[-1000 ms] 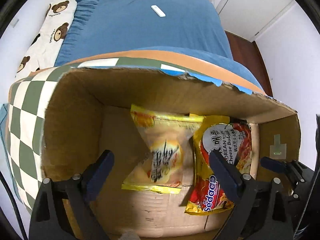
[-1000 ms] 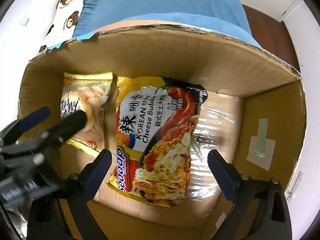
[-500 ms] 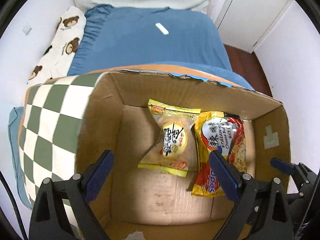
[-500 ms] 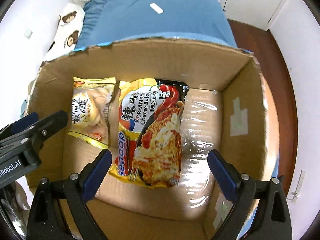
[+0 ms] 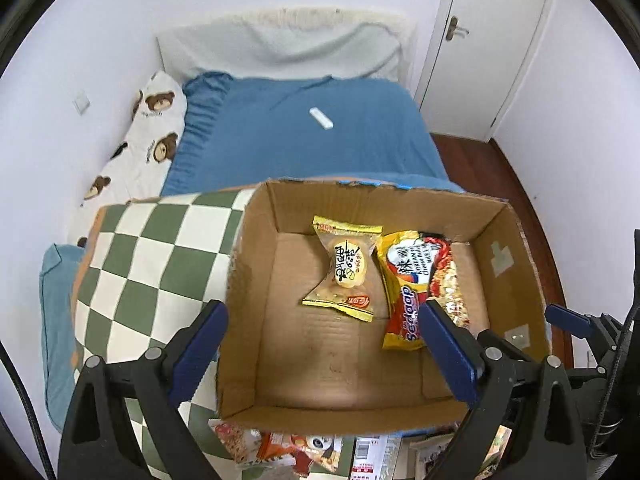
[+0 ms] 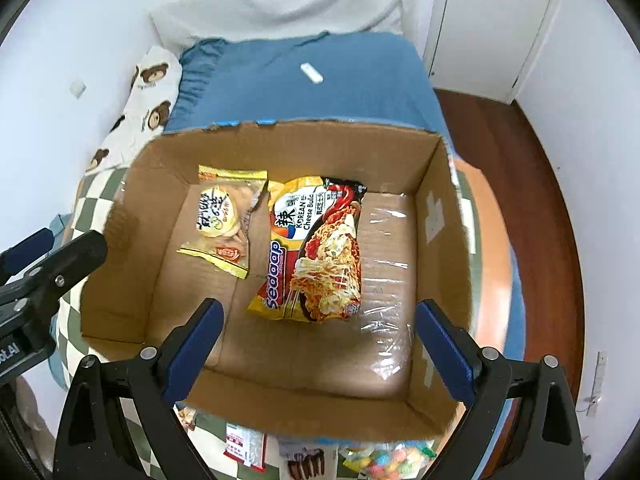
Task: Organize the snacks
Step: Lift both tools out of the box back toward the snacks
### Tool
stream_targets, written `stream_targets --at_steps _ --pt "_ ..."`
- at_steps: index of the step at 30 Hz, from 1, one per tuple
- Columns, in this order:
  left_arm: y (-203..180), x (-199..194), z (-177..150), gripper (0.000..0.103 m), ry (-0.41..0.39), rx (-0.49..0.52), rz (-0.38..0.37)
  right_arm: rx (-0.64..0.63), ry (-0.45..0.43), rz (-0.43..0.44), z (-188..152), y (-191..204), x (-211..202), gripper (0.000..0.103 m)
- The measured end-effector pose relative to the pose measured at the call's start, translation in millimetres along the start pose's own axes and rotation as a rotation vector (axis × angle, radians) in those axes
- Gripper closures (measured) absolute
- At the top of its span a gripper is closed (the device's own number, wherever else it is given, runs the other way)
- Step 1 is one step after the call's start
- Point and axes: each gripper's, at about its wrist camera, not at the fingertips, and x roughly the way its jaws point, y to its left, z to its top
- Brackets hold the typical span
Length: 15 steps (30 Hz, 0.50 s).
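Observation:
An open cardboard box (image 5: 256,280) (image 6: 440,216) sits on a green-and-white checkered cloth. Inside lie a yellow snack packet (image 5: 344,270) (image 6: 220,220) and, to its right, a Sedaap noodle packet (image 5: 416,280) (image 6: 316,248). My left gripper (image 5: 324,356) is open and empty above the box's near edge. My right gripper (image 6: 316,356) is open and empty above the box's near right part. Each gripper shows at the edge of the other's view.
More snack packets (image 5: 288,448) (image 6: 384,460) lie on the checkered cloth (image 5: 140,272) in front of the box. Behind is a blue bed (image 5: 304,136) with a white remote (image 5: 321,118), a bear-print pillow (image 5: 148,132) and a door (image 5: 488,40).
Both grippers have lifted up and back out of the box, staying open and empty. The two packets stay in place.

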Motion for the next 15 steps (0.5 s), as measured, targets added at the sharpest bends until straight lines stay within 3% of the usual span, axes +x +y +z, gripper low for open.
stream_targets --at_steps 6,12,13,15 --pt "2.0 -33.5 -17.0 0.006 -0.043 -0.009 -0.016 0.020 -0.084 0.021 -19.8 3.3 -37.2 0.005" --pt "9.2 -48.0 -56.8 0.006 -0.007 -0.024 -0.023 0.063 -0.094 0.102 -56.7 -2.9 -54.0 0.005" --pt "9.5 -47.4 -62.8 0.006 0.000 -0.022 -0.016 0.075 -0.086 0.113 -66.0 -6.4 -51.6 0.007" --pt "10.5 -40.8 -84.2 0.006 0.036 -0.008 0.006 0.100 -0.063 0.140 -86.2 -12.7 -44.3 0.026"
